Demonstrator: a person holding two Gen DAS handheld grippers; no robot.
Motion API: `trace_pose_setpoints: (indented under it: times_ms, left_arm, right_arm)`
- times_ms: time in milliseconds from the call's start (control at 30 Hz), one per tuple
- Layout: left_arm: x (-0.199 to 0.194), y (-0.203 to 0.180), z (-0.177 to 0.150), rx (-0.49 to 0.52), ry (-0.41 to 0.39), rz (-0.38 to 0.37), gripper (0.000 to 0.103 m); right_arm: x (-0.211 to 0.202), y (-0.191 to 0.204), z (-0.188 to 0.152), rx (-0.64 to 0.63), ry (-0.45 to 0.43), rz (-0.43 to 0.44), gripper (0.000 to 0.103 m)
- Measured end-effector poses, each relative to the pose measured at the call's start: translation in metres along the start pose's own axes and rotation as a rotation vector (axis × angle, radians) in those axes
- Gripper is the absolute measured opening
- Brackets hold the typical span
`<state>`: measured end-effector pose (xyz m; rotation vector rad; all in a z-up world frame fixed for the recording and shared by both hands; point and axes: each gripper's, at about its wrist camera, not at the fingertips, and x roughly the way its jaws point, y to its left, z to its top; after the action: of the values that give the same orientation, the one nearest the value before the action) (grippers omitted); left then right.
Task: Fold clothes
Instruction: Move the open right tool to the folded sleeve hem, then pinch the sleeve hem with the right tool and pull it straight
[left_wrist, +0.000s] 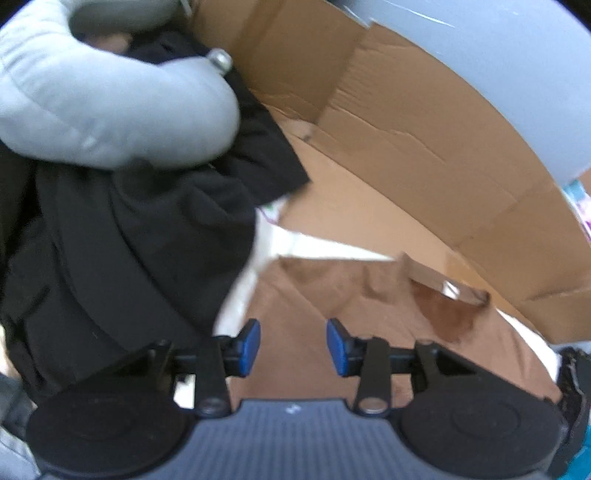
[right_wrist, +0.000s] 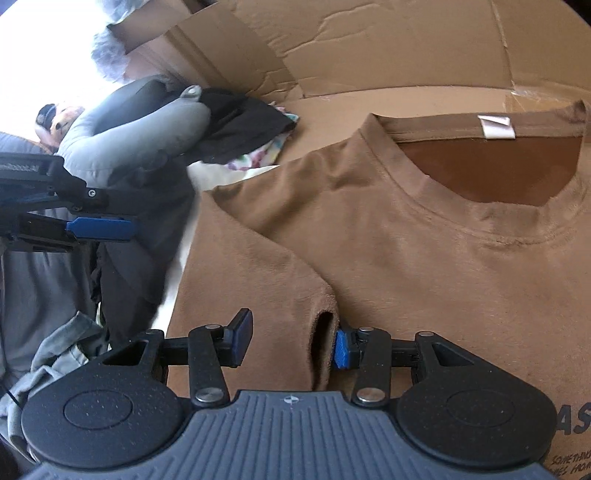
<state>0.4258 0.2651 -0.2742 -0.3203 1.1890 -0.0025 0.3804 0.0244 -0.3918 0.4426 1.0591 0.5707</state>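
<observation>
Lying flat on cardboard (right_wrist: 369, 48), collar up: brown T-shirt (right_wrist: 424, 258), short sleeve (right_wrist: 258, 295) folded inward. Straddling sleeve cuff w/ jaws part open, nothing pinched yet: right gripper (right_wrist: 293, 341). Hovering over shirt edge, part open, empty: left gripper (left_wrist: 293, 345). Risks: closing on top layer only, dragging sleeve askew; snagging black garment (left_wrist: 129, 229) or grey neck pillow (left_wrist: 110, 110) just beside.

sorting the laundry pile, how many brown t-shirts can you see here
1. The brown t-shirt lies flat against the cardboard, collar up, its sleeve between the right gripper's open jaws. Others may hide under the black clothes.
</observation>
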Motion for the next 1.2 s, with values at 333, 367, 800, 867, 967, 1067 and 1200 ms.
trace_pose_setpoints:
  times_ms: [333,367,800,867,967,1067,1200]
  left_arm:
    - [0.029,-0.020,0.024,0.088,-0.049,0.098,0.042]
    - [0.035,-0.024,0.024,0.101,-0.043,0.115,0.042]
    - [0.083,-0.027,0.026,0.200,0.005,0.313,0.008]
    - [0.083,-0.025,0.030,0.206,0.001,0.329,0.006]
    - [0.082,-0.021,0.035,0.188,-0.019,0.332,0.002]
    - [0.076,-0.015,0.040,0.128,-0.044,0.295,0.004]
    - [0.059,-0.016,0.040,0.142,-0.079,0.260,0.007]
  right_arm:
    - [0.001,-0.005,-0.002,0.011,0.017,0.006,0.044]
    - [0.001,-0.005,-0.001,0.008,0.023,0.010,0.044]
    - [-0.006,-0.018,0.001,0.016,0.013,0.005,0.010]
    - [-0.007,-0.019,0.002,0.012,0.011,0.007,0.002]
    - [-0.006,-0.019,0.002,0.012,0.004,0.001,0.002]
    - [-0.004,-0.018,0.002,0.025,0.003,-0.001,0.002]
    - [-0.006,-0.023,0.004,0.073,-0.009,0.004,0.010]
